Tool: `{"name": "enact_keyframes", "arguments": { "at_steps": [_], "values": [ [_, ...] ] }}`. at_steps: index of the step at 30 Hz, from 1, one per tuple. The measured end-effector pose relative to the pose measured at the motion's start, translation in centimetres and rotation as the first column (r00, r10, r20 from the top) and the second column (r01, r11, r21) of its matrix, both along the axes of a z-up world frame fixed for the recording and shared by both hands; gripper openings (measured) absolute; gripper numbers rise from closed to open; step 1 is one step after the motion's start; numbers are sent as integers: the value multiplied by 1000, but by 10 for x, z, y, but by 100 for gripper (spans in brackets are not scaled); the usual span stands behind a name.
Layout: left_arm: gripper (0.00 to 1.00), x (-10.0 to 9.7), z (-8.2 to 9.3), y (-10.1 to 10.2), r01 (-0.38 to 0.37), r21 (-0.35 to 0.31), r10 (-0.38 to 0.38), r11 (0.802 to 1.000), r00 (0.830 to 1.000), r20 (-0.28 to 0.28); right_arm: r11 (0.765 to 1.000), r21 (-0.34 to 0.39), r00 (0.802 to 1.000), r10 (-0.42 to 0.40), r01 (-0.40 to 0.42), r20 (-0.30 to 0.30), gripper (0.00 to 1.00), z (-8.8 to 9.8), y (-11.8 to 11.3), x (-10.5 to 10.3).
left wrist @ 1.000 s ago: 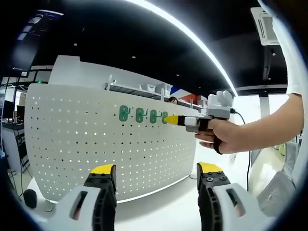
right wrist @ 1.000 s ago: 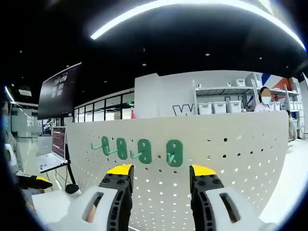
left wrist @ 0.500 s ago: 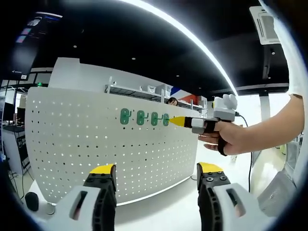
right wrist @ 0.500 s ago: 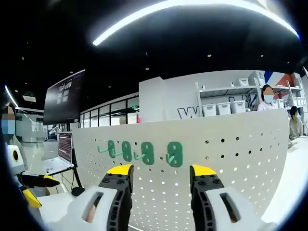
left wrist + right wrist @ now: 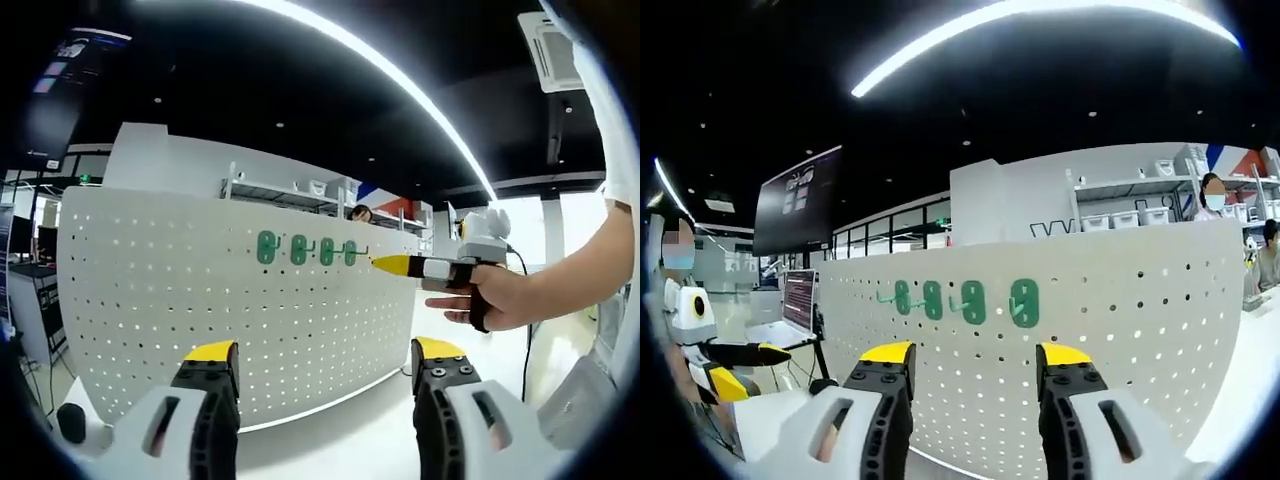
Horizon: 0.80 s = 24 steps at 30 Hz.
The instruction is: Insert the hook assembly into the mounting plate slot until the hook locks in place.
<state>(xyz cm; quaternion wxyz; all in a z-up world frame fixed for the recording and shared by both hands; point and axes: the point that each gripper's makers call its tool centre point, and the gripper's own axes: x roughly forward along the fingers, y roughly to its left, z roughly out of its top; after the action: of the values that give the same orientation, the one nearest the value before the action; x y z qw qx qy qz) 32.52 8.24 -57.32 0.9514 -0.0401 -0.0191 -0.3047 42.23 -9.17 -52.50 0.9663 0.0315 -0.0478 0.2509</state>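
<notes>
Backed off from four green plastic hooks [image 5: 306, 249] on the perforated white pegboard [image 5: 150, 300], both claws gape empty.

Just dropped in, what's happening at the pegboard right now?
A person holds a two-jaw gripper in each hand in front of a white pegboard. Four green hooks sit in a row on it. The right gripper, seen from the left gripper view, points at that row, close to the nearest hook. Both grippers are open and empty.

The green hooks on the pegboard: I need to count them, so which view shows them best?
The right gripper view: the green hooks look larger and nearer, four in a row. The left gripper view shows them smaller, on the pegboard.
</notes>
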Motion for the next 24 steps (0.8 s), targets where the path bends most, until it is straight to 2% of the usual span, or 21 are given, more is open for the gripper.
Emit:
{"name": "enact_keyframes", "arguments": {
  "at_steps": [7,24],
  "values": [
    [73,1,1,1,-1,-2,1,1000,1000,4,999,25,1000,23,-23,2,53,1,-1,-10],
    [75,4,6,8,-20,5,20,1000,1000,20,997,23,998,69,-69,0,57,-4,1,-33]
  ]
}}
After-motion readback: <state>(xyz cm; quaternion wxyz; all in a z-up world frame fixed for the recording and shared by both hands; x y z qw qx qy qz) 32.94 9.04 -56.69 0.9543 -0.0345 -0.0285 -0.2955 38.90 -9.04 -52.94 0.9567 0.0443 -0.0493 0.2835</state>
